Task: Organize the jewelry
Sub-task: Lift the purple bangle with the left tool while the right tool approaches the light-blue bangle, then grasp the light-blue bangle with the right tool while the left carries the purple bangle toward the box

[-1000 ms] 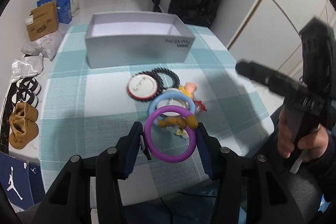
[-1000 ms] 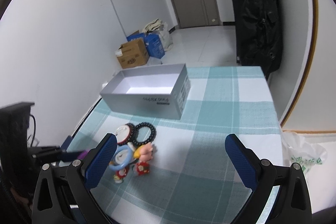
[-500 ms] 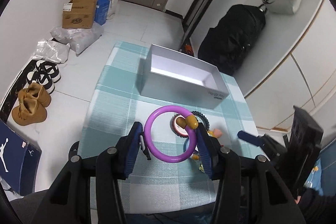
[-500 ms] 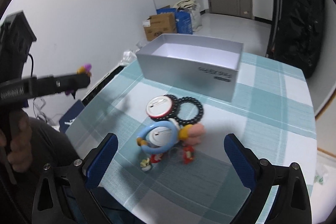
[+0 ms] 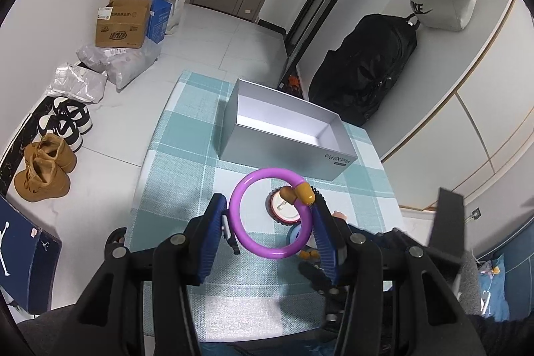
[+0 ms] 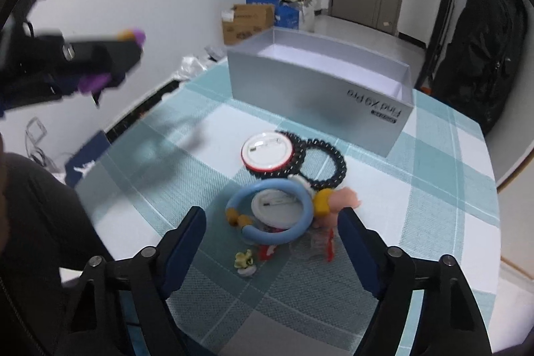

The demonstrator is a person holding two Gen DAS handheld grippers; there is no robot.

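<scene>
My left gripper (image 5: 272, 222) is shut on a purple ring bracelet (image 5: 245, 194) with an orange clasp, held high above the table, short of the open grey box (image 5: 287, 152). In the right wrist view the left gripper (image 6: 110, 55) shows blurred at the upper left. My right gripper (image 6: 272, 229) is open and empty, low over a blue ring bracelet (image 6: 240, 199). Beside it lie a round red-rimmed badge (image 6: 268, 152), black bead bracelets (image 6: 328, 162), a pink charm (image 6: 343, 204) and small trinkets. The grey box (image 6: 317, 82) stands behind them.
The table has a teal checked cloth (image 6: 434, 189). On the floor to the left are shoes (image 5: 43, 169), bags and cardboard boxes (image 5: 121, 25). A black backpack (image 5: 363, 72) hangs behind the table by the wall.
My left gripper has lifted the purple bracelet higher above the table. My right gripper has come down and forward to the blue bracelet.
</scene>
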